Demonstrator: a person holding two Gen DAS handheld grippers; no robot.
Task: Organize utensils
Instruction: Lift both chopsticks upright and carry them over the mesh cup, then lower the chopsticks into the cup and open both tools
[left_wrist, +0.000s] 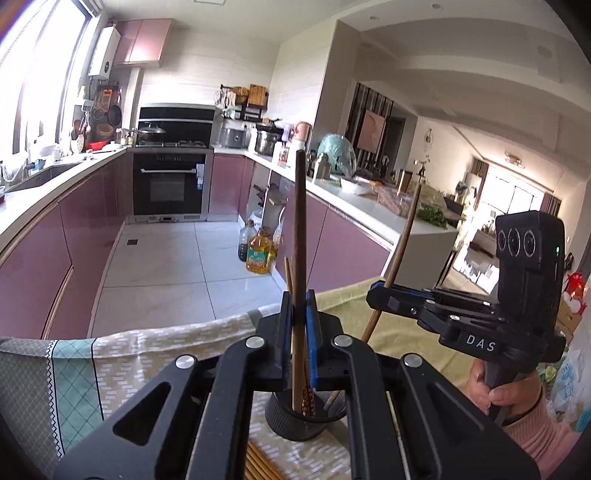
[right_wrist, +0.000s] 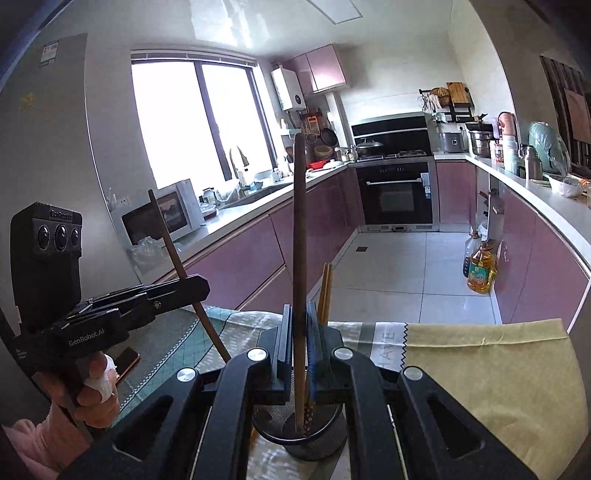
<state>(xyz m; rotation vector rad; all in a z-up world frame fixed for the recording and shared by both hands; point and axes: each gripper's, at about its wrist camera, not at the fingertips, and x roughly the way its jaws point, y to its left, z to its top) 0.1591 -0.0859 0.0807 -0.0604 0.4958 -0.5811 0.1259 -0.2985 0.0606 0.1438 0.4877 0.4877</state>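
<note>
Over black mesh holder | oil bottles on floor beyond

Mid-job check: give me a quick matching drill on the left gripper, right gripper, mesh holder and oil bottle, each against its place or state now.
1 left gripper
2 right gripper
3 mesh holder
4 oil bottle

A on the kitchen floor by the cabinets
B shut on a chopstick, seen at left in the right wrist view
C on the cloth, chopsticks standing in it
D shut on a chopstick, seen at right in the left wrist view

Pairs: 1-B, 2-D, 3-C, 4-A
</note>
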